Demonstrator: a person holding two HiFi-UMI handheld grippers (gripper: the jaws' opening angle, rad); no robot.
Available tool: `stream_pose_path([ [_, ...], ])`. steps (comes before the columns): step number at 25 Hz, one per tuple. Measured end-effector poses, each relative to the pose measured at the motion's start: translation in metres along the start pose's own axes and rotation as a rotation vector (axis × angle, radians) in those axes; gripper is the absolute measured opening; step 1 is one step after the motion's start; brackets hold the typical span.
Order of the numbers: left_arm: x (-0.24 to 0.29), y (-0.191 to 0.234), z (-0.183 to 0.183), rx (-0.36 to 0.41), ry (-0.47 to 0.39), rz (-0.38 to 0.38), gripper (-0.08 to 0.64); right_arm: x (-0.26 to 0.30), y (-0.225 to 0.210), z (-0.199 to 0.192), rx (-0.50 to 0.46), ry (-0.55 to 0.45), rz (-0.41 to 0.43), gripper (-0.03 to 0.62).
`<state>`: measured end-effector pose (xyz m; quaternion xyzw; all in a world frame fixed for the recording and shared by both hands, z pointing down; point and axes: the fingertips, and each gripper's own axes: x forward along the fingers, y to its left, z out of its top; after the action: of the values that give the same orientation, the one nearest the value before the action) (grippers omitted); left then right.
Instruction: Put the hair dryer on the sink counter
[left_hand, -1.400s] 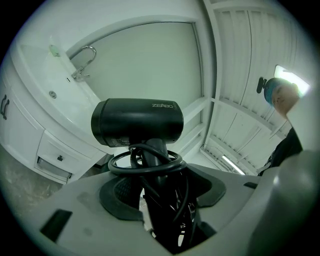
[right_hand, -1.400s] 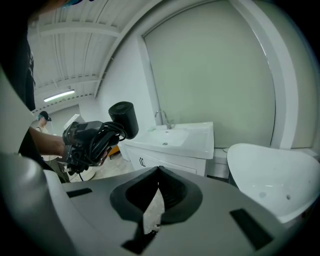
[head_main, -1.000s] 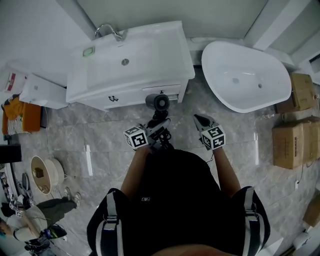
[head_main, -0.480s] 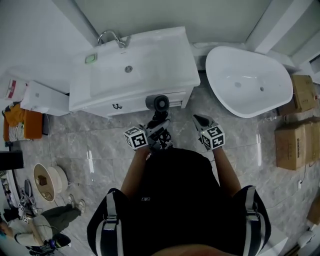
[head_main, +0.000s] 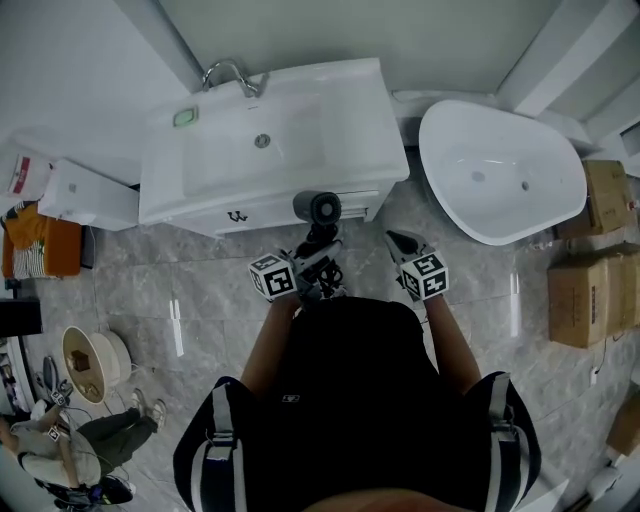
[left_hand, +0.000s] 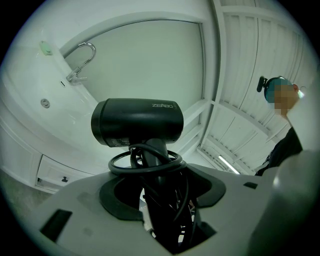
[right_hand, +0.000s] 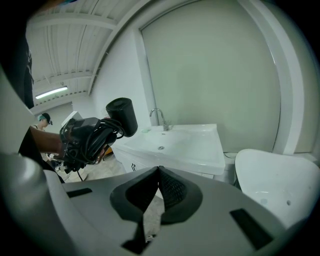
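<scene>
since one second ago the sink counter has come lower in the head view and closer to the person, so the hair dryer now shows against the front of the white cabinet under it. the left gripper has its jaws closed on the handle of the hair dryer, together with the black cord that is wound in loops around this handle. the dryer stands upright in the air, its barrel above the jaws. it is not on the counter. the right gripper is just beside, to the right. its jaws are pressed together and hold nothing. it points toward the sink. on the counter there is a faucet at the back and a small green object near the left corner. a white bathtub stands to the right of the cabinet, and cardboard boxes stand further right on the tiled floor.
</scene>
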<state>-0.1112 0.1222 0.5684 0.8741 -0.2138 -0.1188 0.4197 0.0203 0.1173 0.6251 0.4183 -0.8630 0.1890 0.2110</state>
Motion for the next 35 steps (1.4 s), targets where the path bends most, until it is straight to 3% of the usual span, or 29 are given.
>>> stream_pose_path([
  [12, 0.006, 0.010, 0.007, -0.014, -0.038, 0.040, 0.241, 0.011, -0.011, -0.002, 0.005, 0.020, 0.037, 0.057],
  [24, 0.042, 0.009, 0.030, 0.003, -0.162, 0.142, 0.241, 0.034, -0.045, 0.042, -0.089, 0.019, 0.191, 0.058],
  [35, 0.068, 0.012, 0.042, 0.026, -0.261, 0.256, 0.241, 0.043, -0.088, 0.040, -0.108, 0.059, 0.285, 0.058],
])
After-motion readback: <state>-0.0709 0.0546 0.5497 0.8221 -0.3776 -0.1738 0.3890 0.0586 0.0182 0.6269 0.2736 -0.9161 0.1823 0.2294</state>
